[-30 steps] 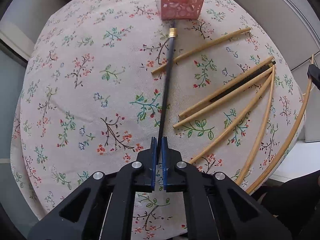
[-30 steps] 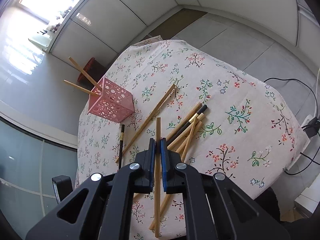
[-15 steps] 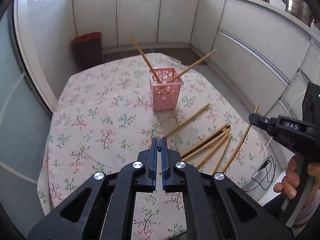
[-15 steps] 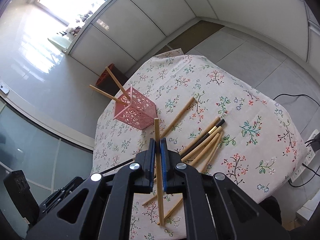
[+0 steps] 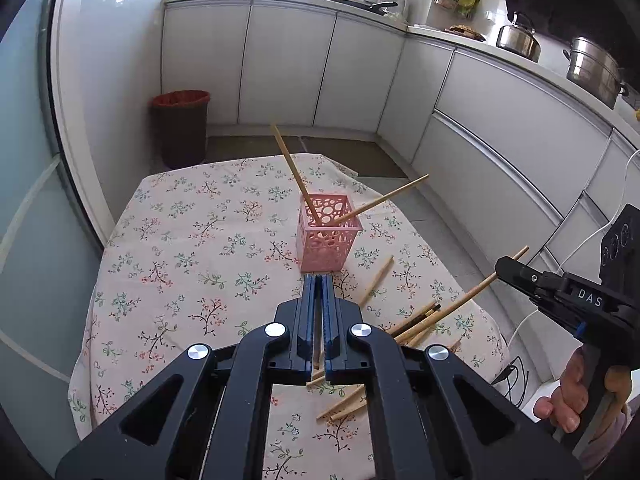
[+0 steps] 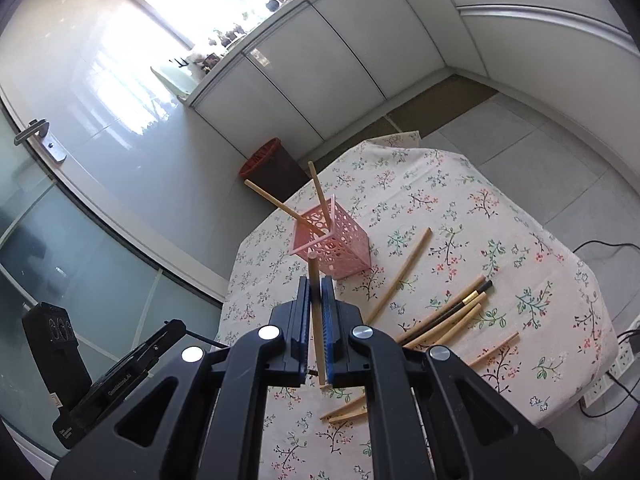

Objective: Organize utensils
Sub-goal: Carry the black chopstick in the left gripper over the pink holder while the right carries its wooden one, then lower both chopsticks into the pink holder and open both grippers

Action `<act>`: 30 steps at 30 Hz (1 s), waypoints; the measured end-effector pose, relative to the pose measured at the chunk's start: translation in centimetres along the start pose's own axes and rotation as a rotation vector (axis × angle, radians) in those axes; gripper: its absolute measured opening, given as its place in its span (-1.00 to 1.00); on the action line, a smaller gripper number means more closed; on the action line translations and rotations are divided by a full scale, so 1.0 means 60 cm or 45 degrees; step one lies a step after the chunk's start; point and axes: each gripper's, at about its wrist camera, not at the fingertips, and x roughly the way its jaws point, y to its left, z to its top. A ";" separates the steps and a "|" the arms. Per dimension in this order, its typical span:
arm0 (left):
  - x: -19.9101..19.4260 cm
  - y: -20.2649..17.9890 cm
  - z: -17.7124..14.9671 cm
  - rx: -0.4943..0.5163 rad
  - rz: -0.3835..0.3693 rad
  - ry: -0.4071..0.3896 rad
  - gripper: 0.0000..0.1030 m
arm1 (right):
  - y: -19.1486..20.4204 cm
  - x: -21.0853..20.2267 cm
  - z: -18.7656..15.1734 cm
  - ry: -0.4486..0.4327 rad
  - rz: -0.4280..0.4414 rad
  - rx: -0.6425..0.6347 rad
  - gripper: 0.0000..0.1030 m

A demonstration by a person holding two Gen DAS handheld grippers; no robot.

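Observation:
A pink perforated holder (image 5: 329, 238) (image 6: 332, 242) stands on the floral table and holds two wooden chopsticks (image 5: 294, 174). My left gripper (image 5: 319, 280) is shut on a thin black chopstick (image 5: 317, 344), held above the table in front of the holder. In the right wrist view that black chopstick (image 6: 202, 339) juts from the left gripper. My right gripper (image 6: 315, 282) is shut on a wooden chopstick (image 6: 315, 300), raised near the holder; it also shows in the left wrist view (image 5: 500, 270). Several wooden chopsticks and a black one (image 6: 448, 314) lie loose on the cloth.
The floral tablecloth (image 5: 192, 256) covers the small table. A brown bin with a red liner (image 5: 180, 126) stands on the floor behind it. White cabinets line the walls. Cables (image 6: 616, 344) hang by the table's right edge.
Both grippers have lifted up and away from the table with their chopsticks. The left one raised the black chopstick off the cloth; the right one now holds its stick near the holder.

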 end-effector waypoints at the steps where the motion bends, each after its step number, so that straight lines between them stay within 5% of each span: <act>1: -0.004 0.000 0.003 -0.004 -0.005 -0.012 -0.95 | 0.004 -0.003 0.003 -0.005 0.004 -0.004 -0.89; 9: -0.046 -0.009 0.056 -0.041 -0.035 -0.137 -0.95 | 0.056 -0.043 0.067 -0.084 0.030 -0.072 -0.89; 18: -0.073 -0.020 0.168 -0.032 -0.027 -0.307 -0.95 | 0.143 -0.088 0.189 -0.304 0.070 -0.210 -0.89; 25: -0.087 -0.011 0.226 -0.069 -0.023 -0.434 -0.95 | 0.166 -0.060 0.247 -0.378 -0.005 -0.284 -0.89; 30: -0.062 -0.023 0.249 -0.044 -0.020 -0.421 -0.95 | 0.160 -0.023 0.263 -0.375 -0.049 -0.296 -0.89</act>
